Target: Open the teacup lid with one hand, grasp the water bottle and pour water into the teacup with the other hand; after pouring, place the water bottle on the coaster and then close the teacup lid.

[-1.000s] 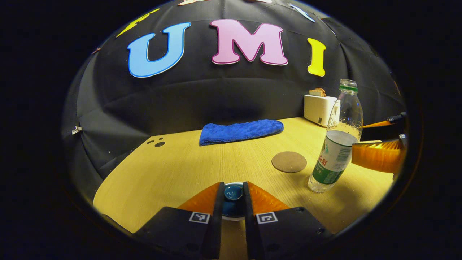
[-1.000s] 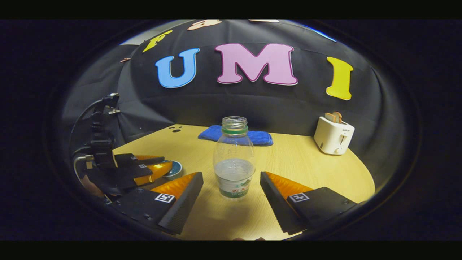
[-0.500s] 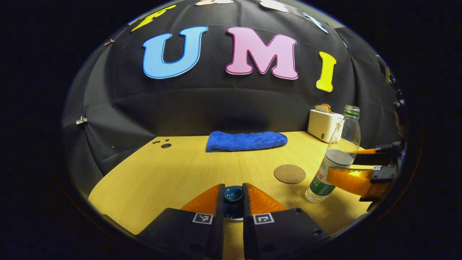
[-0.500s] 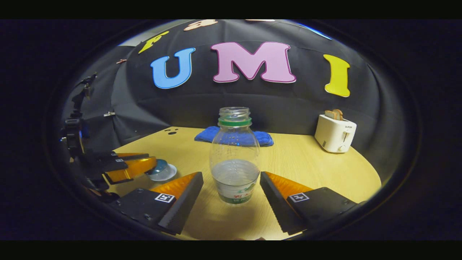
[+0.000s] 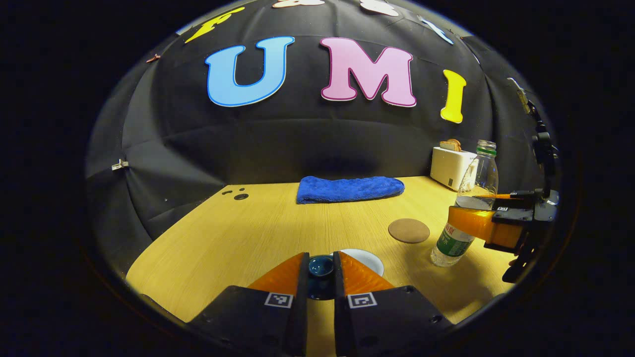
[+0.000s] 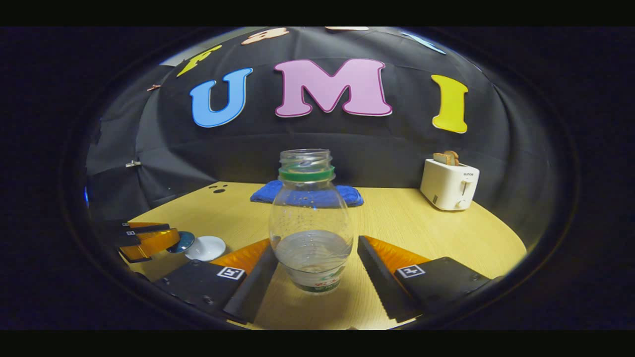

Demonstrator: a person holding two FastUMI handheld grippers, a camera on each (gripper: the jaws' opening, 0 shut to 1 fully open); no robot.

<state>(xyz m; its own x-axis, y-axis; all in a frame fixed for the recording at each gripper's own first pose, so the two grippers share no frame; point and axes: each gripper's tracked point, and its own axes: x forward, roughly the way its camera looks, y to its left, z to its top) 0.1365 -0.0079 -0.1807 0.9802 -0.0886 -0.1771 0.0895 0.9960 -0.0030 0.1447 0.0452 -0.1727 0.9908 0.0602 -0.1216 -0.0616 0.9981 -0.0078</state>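
My left gripper (image 5: pixel 321 271) is shut on the knob of the dark teal lid (image 5: pixel 321 265), held up off the white teacup (image 5: pixel 366 259), which stands uncovered just beyond my right finger. In the right gripper view the same lid (image 6: pixel 180 242) hangs beside the teacup (image 6: pixel 206 247) at the far left. The clear water bottle (image 6: pixel 310 223), uncapped and holding a little water, stands upright between the fingers of my open right gripper (image 6: pixel 315 265). The left finger is very close to it and the right finger stands slightly apart. A round brown coaster (image 5: pixel 409 230) lies left of the bottle (image 5: pixel 470 198).
A folded blue towel (image 5: pixel 349 189) lies at the back of the wooden table (image 5: pixel 238 233). A white toaster (image 6: pixel 449 184) with bread in it stands at the back right. The table's front edge is close below both grippers.
The left gripper has lifted the lid off the teacup and carried it aside, baring the cup. The right gripper has moved forward so the bottle sits deeper between its fingers.
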